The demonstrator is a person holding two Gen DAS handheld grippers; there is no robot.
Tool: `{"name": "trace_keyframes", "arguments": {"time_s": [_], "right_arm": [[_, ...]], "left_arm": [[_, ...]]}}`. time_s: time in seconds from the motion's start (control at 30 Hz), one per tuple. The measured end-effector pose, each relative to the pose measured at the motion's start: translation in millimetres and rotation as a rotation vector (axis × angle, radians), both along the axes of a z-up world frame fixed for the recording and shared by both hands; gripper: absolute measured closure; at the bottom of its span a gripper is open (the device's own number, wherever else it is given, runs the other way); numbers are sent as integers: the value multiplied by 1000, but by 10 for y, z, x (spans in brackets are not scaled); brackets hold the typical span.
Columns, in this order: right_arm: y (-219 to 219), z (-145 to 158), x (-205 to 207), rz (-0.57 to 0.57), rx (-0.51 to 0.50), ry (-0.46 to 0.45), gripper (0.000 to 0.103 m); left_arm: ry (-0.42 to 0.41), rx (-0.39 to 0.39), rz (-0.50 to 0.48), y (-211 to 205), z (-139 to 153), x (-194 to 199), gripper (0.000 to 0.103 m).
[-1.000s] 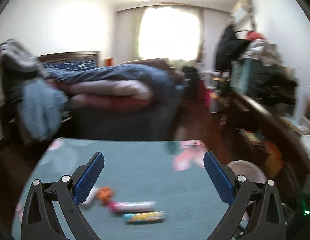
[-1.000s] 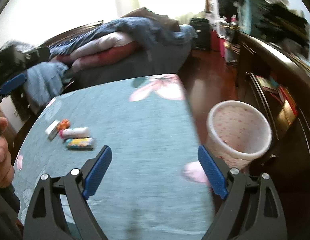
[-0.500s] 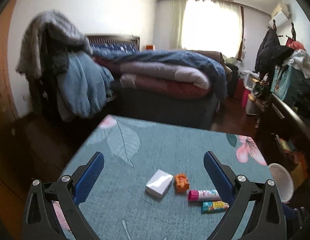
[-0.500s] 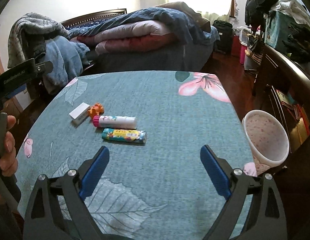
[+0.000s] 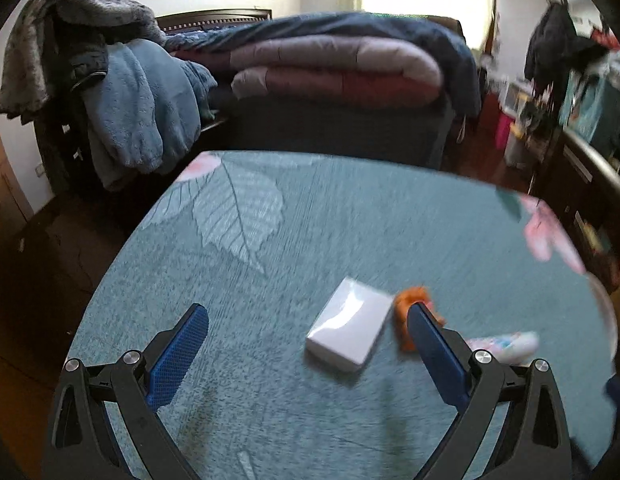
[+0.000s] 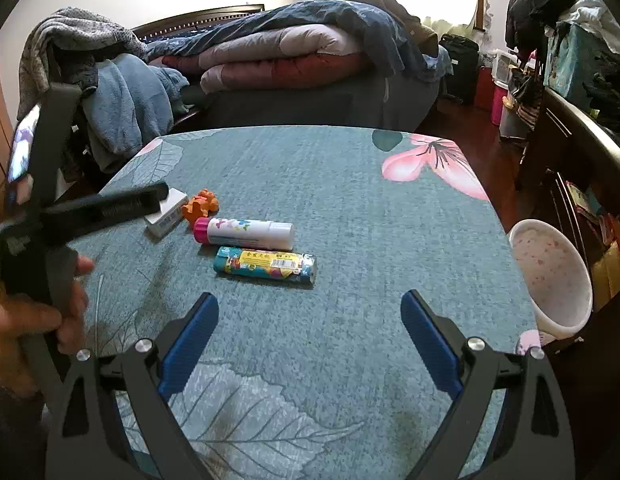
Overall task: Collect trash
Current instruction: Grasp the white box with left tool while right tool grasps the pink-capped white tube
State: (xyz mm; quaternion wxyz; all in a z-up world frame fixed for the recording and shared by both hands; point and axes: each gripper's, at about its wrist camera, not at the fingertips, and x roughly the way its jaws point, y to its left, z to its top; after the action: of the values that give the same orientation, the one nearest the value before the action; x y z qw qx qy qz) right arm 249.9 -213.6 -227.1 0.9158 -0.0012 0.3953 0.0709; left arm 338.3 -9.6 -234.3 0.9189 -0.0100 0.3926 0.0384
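On the teal tablecloth point(image 6: 350, 208) lie a small white box point(image 6: 168, 216), an orange crumpled scrap point(image 6: 202, 206), a white tube with a pink cap point(image 6: 246, 232) and a colourful wrapped roll point(image 6: 266, 266). My left gripper point(image 5: 306, 312) is open and low over the table. The white box point(image 5: 350, 334) sits between its fingers, nearer the right one, with no pad on it. That right finger partly hides the orange scrap point(image 5: 412, 294). My right gripper point(image 6: 309, 298) is open and empty, just short of the roll.
A pink-speckled waste bin point(image 6: 566, 320) stands off the table's right edge. A person's hand point(image 6: 38, 312) holds the left gripper, whose black finger point(image 6: 110, 208) reaches over the box. A bed with piled quilts point(image 6: 278, 56) lies behind, and a cluttered dark cabinet point(image 6: 582, 128) stands on the right.
The left gripper came down and forward; the white box went from far ahead to between its fingers. The right gripper edged nearer the roll, and the left gripper's finger now reaches the box.
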Motion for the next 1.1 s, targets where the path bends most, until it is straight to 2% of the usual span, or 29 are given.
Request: {"name": "trace_keyframes", "arguments": {"time_s": [0.03,0.07,0.2,0.3,0.37,0.43,0.6,0.7,0.73,0.87,1.1], "right_arm": [[0,-6,7,2,1,1,10],[1,-11,13,2,0,3,10],[22,-36,54,6,-1,10,10],[51,-60,98,5,-3,19,10],[75,-77,150,7,0,24,10],[116,-94,213,12,4,33,10],[284,-124,415,30,7,55,10],[428,-153,554,41,4,79,10],[471,-164,591,45,-2,85,6],[675,-218,765,49,-36,106,4],[851,-341,982,26,-78,146,5]], "left_arm": [[8,9,-11,9,-35,12,17],[21,15,-23,9,-69,32,21],[30,-11,-83,10,-123,83,26],[24,9,-125,-44,-139,107,32],[42,-12,-150,-59,-163,143,41],[66,-45,-172,-55,-192,183,59],[40,-80,-149,46,-155,152,61],[-6,-105,-101,188,-27,57,61],[-26,-107,-89,236,35,20,61],[-86,-95,-68,378,216,-83,61],[-97,-106,-65,535,262,-148,60]]}}
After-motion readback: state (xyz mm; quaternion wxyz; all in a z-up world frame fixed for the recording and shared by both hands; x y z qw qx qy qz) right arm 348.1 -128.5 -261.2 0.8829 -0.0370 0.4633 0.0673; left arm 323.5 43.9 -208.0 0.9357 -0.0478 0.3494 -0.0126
